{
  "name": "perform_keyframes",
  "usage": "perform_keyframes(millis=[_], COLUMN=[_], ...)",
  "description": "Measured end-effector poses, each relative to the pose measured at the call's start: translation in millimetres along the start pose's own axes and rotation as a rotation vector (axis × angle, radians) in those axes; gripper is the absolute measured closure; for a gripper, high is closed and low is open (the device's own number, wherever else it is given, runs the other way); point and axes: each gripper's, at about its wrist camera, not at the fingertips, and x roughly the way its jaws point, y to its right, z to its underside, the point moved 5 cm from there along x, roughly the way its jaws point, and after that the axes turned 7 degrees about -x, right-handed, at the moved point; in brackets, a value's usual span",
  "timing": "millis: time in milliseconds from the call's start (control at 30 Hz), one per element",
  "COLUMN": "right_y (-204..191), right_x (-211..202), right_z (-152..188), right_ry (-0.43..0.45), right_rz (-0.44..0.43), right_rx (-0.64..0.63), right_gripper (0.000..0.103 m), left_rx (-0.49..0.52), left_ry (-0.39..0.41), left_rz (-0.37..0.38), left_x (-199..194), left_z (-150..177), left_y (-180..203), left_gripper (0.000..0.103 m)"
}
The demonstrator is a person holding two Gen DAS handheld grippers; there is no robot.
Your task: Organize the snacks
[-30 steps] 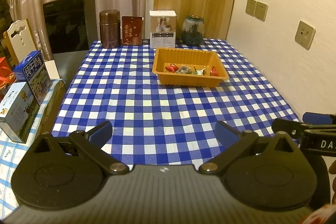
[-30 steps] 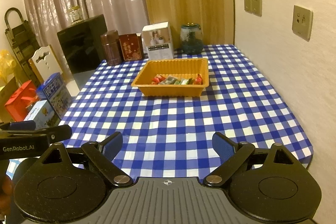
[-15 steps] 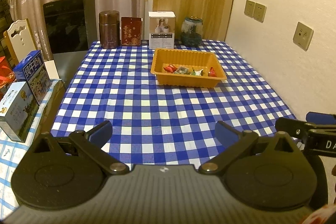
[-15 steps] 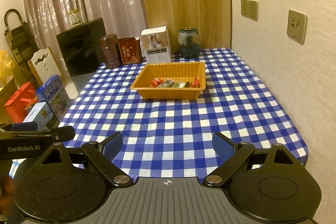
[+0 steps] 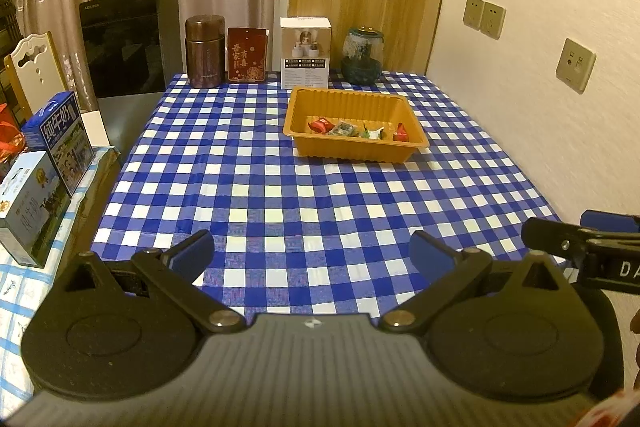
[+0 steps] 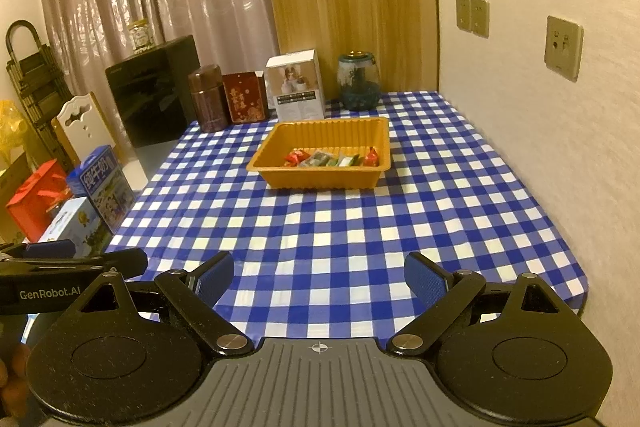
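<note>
**Inspector:** Nothing on the table has shifted against the earlier frames. Both grippers sit at the near edge as before, and the tray looks slightly further off. Fingers?

**Onlooker:** Left gripper (image 5: pixel 311 251): blue pads spread wide, nothing between them. Right gripper (image 6: pixel 319 274): likewise spread and empty. Both hang over the near end of the checked tablecloth (image 5: pixel 280 195), well apart from the goods.

**Inspector:** Task item?

**Onlooker:** Wrapped snacks (image 6: pixel 330 159) lie in a row along the near wall of the orange tray (image 5: pixel 348 99), which sits toward the far end of the table. No loose snacks show on the cloth.

**Inspector:** Step in hand?

**Onlooker:** In my judgement, gathering looks done, or sorting has not begun. Any next move calls for a long forward reach over bare cloth, then a narrow pinch on a small wrapper against the tray wall.

**Inspector:** Surroundings?

**Onlooker:** Behind the tray stand a brown canister (image 5: pixel 204 51), a red pouch (image 5: pixel 247 55), a white box (image 5: pixel 305 53) and a glass jar (image 5: pixel 363 55). Milk cartons (image 5: pixel 60 137) sit on a side surface to the left; curtains and wood panelling behind; wall sockets (image 5: pixel 576 65) on the right.
</note>
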Motion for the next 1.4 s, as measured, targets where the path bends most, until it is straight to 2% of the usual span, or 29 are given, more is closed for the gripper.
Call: perform_keyframes(millis=[1400], right_y=[-5.0], right_x=[0.3], right_z=[3.3], right_ry=[0.001], right_rz=[-0.003], right_rx=[0.014], right_gripper=[0.011], left_rx=[-0.006], left_ry=[-0.006], left_rz=[0.000], left_x=[1.4], left_z=[2.9], left_y=[-2.0], left_gripper=[0.000])
